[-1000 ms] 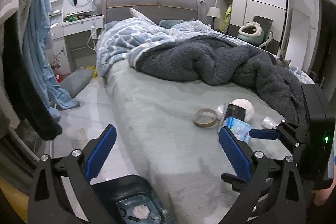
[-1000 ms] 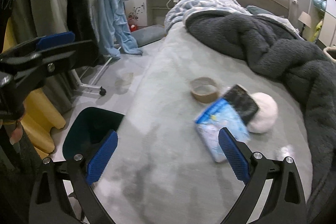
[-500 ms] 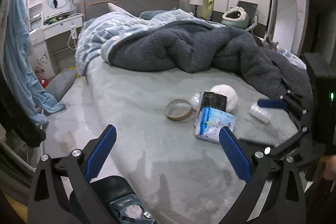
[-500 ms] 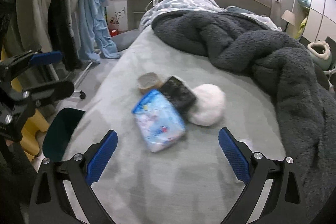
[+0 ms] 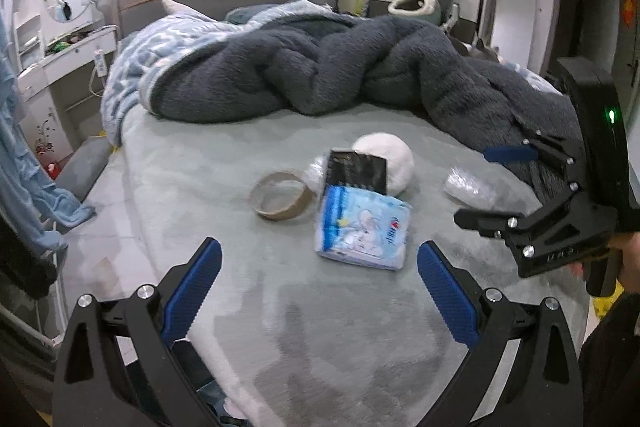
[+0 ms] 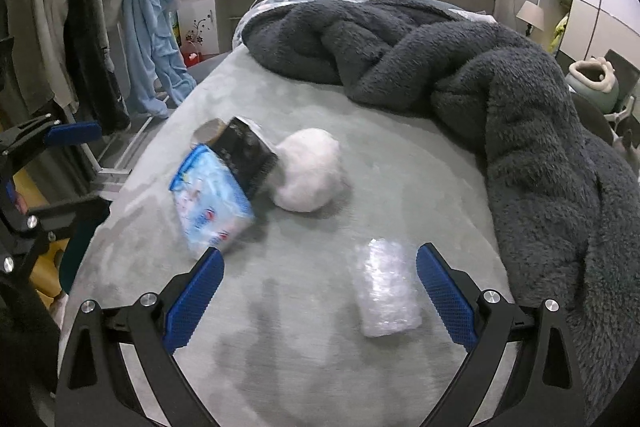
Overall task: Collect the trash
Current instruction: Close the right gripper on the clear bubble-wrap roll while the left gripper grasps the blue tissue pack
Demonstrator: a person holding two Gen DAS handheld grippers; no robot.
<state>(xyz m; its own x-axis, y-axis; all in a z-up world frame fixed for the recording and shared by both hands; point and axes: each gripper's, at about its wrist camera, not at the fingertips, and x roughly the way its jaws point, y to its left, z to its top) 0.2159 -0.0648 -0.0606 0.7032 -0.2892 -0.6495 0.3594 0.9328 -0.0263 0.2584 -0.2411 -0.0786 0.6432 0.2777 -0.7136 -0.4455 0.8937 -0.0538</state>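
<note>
Hovering low over the bed [image 6: 304, 347], the right gripper [image 6: 318, 287] stood with its jaws spread wide and nothing between them. The crumpled clear plastic wrap [image 6: 386, 291] lay on the grey sheet directly ahead of it, inside the span of the two blue pads and closer to the right-hand pad. The wrap's long axis ran roughly along the line of the fingers, pointing away from the tool, so its narrow width lay across the jaw opening. In my judgement, that alignment suited a straight advance and closure without rotation of the wrist.

The left gripper [image 5: 318, 283] was likewise released and empty. The blue tissue pack [image 5: 362, 231] lay just ahead of it, slightly right of centre between the pads. A black packet [image 5: 356, 173] overlapped the pack's far end and leaned against a white fluffy ball [image 5: 386, 159]. An empty tape roll [image 5: 280, 201] sat beside the pack on the left. The left wrist view showed the plastic wrap well to the right, just beside the right gripper's tips.

The right hand was therefore the nearer one for the wrap, and the left for the tissue pack cluster. The dark fleece blanket [image 6: 520, 115] lay heaped behind and to the right of the wrap, near enough that the outer finger could catch its edge during closure.
</note>
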